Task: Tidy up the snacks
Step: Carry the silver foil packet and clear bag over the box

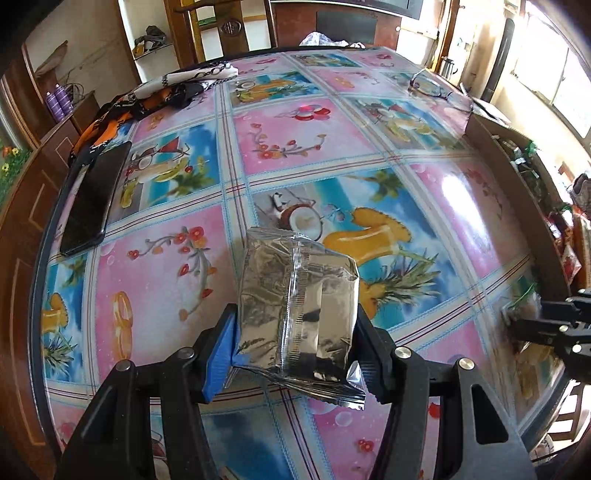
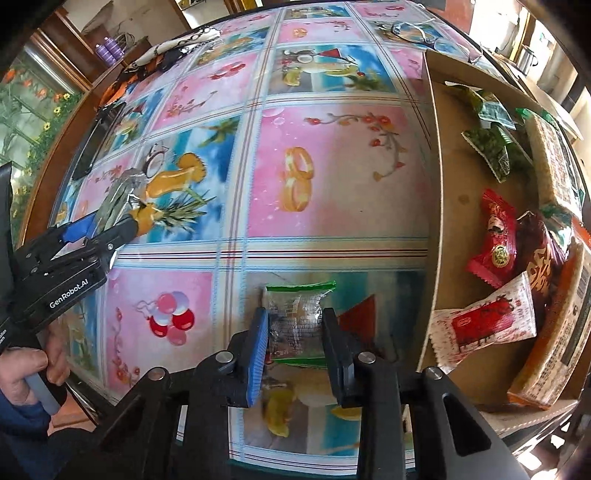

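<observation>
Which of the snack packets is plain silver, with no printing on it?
The silver foil packet clamped in the left gripper. The right gripper holds a clear packet with green ends, and those in the cardboard box are printed red or green.

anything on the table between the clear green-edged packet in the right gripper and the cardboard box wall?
Nothing. In the right wrist view only bare patterned tablecloth separates the clear green-edged packet from the cardboard box wall.

Wooden shelves (image 1: 218,33), bright window (image 1: 569,85), perhaps curtained
</observation>
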Motion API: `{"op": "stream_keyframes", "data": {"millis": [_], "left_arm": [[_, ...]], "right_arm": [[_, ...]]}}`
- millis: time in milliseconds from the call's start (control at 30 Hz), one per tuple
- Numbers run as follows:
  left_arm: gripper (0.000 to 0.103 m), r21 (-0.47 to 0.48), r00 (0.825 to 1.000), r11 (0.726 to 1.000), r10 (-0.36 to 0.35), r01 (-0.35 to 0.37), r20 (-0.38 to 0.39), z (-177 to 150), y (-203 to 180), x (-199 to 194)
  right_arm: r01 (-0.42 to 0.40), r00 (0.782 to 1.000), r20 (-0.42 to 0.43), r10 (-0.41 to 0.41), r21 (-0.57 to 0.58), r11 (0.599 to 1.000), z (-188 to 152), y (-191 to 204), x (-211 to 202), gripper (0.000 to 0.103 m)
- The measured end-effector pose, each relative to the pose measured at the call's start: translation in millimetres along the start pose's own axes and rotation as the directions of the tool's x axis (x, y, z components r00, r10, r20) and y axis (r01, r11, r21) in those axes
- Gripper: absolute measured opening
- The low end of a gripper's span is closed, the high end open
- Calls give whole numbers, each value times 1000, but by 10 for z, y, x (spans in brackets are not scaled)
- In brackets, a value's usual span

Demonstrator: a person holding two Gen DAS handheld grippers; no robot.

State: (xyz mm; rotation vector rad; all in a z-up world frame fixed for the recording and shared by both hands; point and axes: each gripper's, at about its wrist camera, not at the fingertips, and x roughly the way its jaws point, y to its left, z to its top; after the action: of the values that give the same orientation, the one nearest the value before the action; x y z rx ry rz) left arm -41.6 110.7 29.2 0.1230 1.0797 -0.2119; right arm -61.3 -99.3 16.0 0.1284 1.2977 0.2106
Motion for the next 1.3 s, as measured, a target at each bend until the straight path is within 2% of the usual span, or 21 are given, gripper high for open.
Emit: {"op": "stream_keyframes", "data": {"millis": [133,233,433,733,967,1200,1300], "left_arm": [[58,5,1000,1000,-21,21,16,17,-29,-49],[58,17,999,1000,-24,24,24,35,-89,-86],[58,53,999,998,-34,32,39,96,-284,-172],[58,156,995,986,-74,62,70,303,-862,-308],[58,258,988,960,-133,109,79,467,-1482,-371],[58,337,975,921,-221,196,37,549,-2124,-335],[58,365,972,908,-232,207,27,558,-2348,-290]], "right_arm": [[-71,996,53,70,20,997,-41,28,-100,30],[-83,992,98,81,17,996,-46,26,-214,30],[-103,986,133,97,38,994,-150,-73,-330,30],[-119,971,221,94,100,988,-178,-375,-581,30],[-120,957,285,62,191,974,-258,-849,-804,30],[-114,942,337,15,274,955,-314,-1319,-1029,30],[-106,938,347,-5,301,948,-326,-1478,-1084,30]]}}
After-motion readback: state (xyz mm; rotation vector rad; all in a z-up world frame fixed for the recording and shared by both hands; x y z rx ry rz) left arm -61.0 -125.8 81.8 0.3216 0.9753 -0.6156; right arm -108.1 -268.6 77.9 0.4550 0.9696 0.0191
